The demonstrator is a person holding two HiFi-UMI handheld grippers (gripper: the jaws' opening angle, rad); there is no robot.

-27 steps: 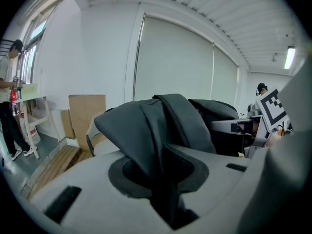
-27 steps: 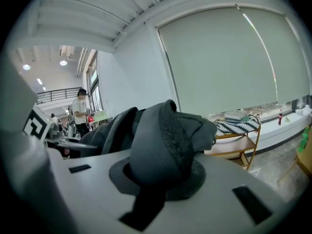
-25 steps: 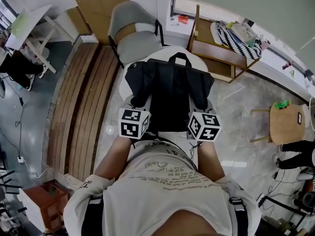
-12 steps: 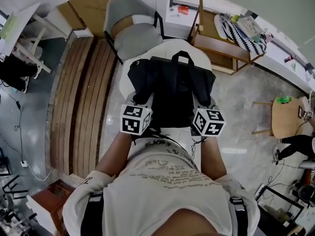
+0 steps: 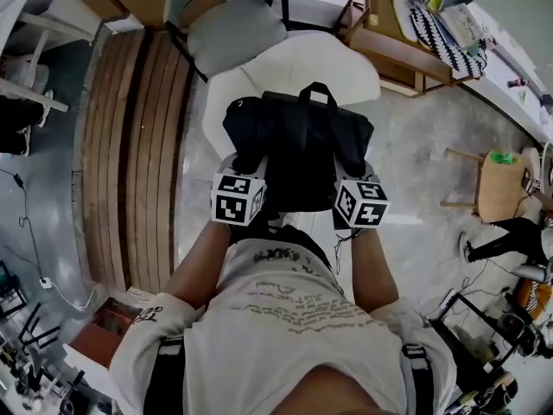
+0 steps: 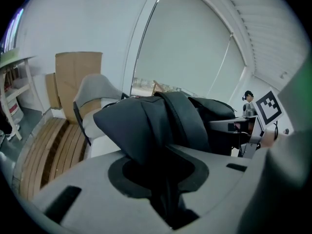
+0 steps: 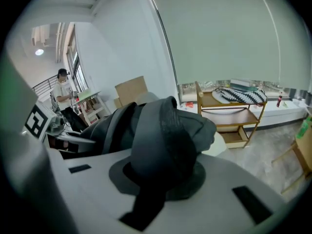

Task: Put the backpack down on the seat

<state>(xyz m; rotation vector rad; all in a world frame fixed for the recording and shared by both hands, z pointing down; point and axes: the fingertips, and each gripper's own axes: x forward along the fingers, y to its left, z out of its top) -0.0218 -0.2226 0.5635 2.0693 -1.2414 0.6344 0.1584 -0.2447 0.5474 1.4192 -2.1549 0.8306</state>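
A black backpack (image 5: pixel 298 150) hangs in front of me, held up by both shoulder straps above the near edge of a white rounded seat (image 5: pixel 294 67). My left gripper (image 5: pixel 249 173) is shut on the left strap, which runs dark and folded between its jaws (image 6: pixel 168 189). My right gripper (image 5: pixel 350 175) is shut on the right strap, bunched in the gap of its jaws (image 7: pixel 146 199). The bag's body (image 6: pixel 161 121) fills the middle of the left gripper view and also shows as a dark bulk (image 7: pixel 161 130) in the right gripper view. Its top handle (image 5: pixel 317 89) points away from me.
A grey chair (image 5: pixel 233 28) stands just beyond the white seat. Wooden slats (image 5: pixel 138 145) run along the left. A wooden shelf unit (image 5: pixel 406 50) is at the back right, a small wooden stool (image 5: pixel 501 184) at the right, and a person's legs (image 5: pixel 505 236) beside it.
The chair and shelf have slid up in the head view, and more of the white seat shows beyond the backpack. Both grippers keep their hold on the straps.
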